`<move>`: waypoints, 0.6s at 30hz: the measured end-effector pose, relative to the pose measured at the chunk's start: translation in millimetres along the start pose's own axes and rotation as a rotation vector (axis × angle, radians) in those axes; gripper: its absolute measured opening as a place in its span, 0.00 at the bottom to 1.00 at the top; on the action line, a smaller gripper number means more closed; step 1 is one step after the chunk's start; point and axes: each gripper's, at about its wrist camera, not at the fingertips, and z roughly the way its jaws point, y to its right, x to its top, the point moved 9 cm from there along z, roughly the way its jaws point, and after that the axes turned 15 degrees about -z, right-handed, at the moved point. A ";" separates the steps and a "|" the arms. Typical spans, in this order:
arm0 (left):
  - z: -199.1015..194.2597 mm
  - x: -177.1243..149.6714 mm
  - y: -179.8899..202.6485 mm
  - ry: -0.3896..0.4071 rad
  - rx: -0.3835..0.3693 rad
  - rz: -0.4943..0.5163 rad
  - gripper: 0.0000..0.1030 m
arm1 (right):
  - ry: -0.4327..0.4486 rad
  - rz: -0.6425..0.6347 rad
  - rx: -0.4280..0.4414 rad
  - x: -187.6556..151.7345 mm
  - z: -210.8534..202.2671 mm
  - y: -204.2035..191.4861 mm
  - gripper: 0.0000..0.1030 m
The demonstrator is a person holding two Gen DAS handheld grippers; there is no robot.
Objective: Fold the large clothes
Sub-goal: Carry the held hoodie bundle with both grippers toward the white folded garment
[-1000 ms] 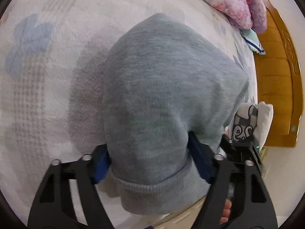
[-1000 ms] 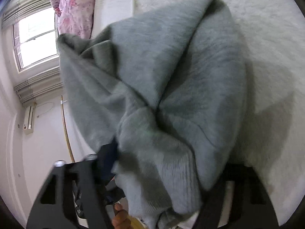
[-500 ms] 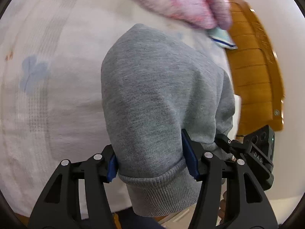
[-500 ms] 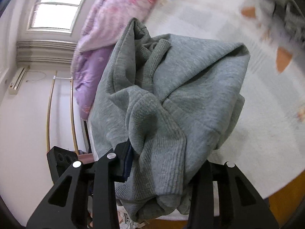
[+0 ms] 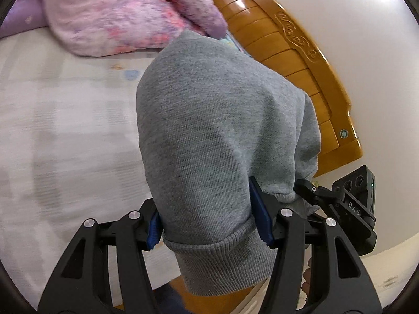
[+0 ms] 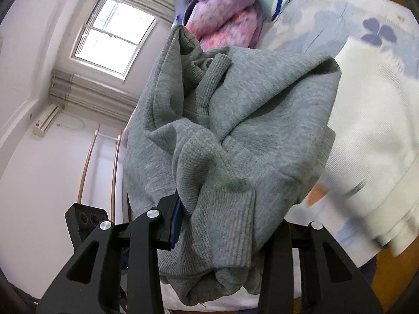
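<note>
A large grey sweatshirt (image 5: 220, 120) hangs bunched above the bed, held at two places. In the left wrist view my left gripper (image 5: 207, 219) is shut on a thick fold near the ribbed hem, with both blue pads (image 5: 259, 214) pressed into the cloth. In the right wrist view my right gripper (image 6: 226, 222) is shut on a wad of the sweatshirt (image 6: 235, 130) with ribbed cuff and collar folds. Its left pad (image 6: 175, 217) shows and the right one is hidden behind cloth. The right gripper's body (image 5: 353, 204) appears close beside the left one.
The bed (image 5: 65, 130) has a white patterned sheet, a pink-purple quilt (image 5: 117, 18) and a wooden headboard (image 5: 296, 60). A white garment (image 6: 379, 130) lies on the bed to the right. A window (image 6: 115, 36) and a white wall stand at the left.
Both grippers rose off the bed with the sweatshirt and rolled. The jaws narrowed a little on the cloth. The headboard, quilt and window have come into view.
</note>
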 end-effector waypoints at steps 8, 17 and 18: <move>128.9 -35.1 80.3 0.040 0.007 -0.056 0.55 | -0.056 -0.029 0.024 44.1 -43.2 110.6 0.34; 228.8 -68.8 23.6 -0.070 0.202 -0.164 0.60 | -0.305 0.139 -0.078 6.8 -0.7 226.7 0.43; 229.6 -69.2 24.7 -0.072 0.209 -0.147 0.62 | -0.299 0.167 -0.069 6.8 -3.9 234.4 0.46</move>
